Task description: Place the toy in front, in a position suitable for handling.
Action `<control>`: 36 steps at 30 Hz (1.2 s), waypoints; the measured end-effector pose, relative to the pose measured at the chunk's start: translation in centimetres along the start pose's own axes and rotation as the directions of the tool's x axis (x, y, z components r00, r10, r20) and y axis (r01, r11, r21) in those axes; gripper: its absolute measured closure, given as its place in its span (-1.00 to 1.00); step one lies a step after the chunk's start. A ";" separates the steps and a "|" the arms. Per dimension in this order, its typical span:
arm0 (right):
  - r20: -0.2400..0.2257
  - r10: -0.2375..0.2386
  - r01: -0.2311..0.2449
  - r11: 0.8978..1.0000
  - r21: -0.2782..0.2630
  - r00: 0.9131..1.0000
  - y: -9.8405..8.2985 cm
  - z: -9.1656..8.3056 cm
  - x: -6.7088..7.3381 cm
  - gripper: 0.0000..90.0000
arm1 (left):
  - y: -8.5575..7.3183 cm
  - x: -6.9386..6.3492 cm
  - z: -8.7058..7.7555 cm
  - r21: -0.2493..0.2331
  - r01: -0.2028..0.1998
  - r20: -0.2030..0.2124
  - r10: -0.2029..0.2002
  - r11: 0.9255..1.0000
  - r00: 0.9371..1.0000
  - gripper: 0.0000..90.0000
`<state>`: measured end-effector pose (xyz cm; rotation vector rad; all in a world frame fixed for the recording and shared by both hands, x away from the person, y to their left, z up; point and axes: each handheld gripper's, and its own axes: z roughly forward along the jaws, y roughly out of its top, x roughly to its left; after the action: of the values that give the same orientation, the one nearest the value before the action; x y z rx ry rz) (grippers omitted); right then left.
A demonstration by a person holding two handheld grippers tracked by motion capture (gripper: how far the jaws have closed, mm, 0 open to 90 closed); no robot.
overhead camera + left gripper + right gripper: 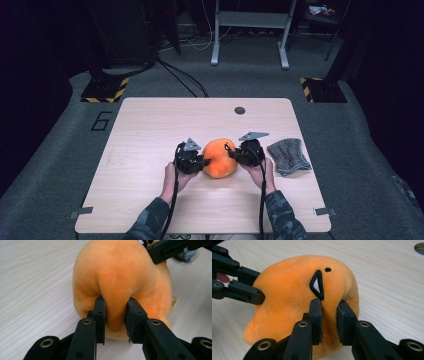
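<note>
Orange plush toy (219, 157) | pinched between left hand-held gripper (202, 162) | right hand-held gripper (231, 153)

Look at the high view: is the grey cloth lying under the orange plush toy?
No. The grey cloth lies on the table beside the orange plush toy, beyond the right claw.
</note>
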<state>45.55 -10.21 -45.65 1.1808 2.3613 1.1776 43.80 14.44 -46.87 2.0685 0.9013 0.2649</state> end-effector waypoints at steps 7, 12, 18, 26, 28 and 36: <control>0.051 0.072 -0.069 0.996 -0.052 0.996 0.4 -1.5 1.4 0.69 | 1.7 0.8 -1.0 0.016 -0.047 0.051 0.046 0.999 0.998 0.60; 0.072 0.124 -0.118 0.990 -0.079 0.990 0.2 -2.0 2.6 0.68 | 3.0 1.6 -1.6 0.055 -0.106 0.073 0.102 0.993 0.992 0.60; 0.098 0.172 -0.163 0.983 -0.087 0.980 -0.9 -1.7 3.7 0.66 | 3.5 2.4 -0.8 0.126 -0.156 0.104 0.143 0.980 0.984 0.60; 0.114 0.233 -0.224 0.971 -0.086 0.966 -2.6 -0.4 3.4 0.47 | 2.9 3.7 1.2 0.120 -0.097 0.120 0.082 0.988 0.989 0.46; 0.110 0.227 -0.219 0.972 -0.080 0.968 -2.5 -0.6 3.1 0.27 | 2.9 3.7 0.8 0.121 -0.085 0.092 0.074 0.989 0.993 0.25; 0.130 0.138 -0.128 0.988 -0.082 0.982 -1.6 -2.2 1.7 -0.38 | 1.6 3.6 -1.8 -0.001 -0.010 0.017 0.010 1.000 1.000 -0.44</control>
<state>42.37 -10.68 -45.25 1.3668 2.1500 1.1743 46.31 17.36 -45.03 2.0719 0.8806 0.2524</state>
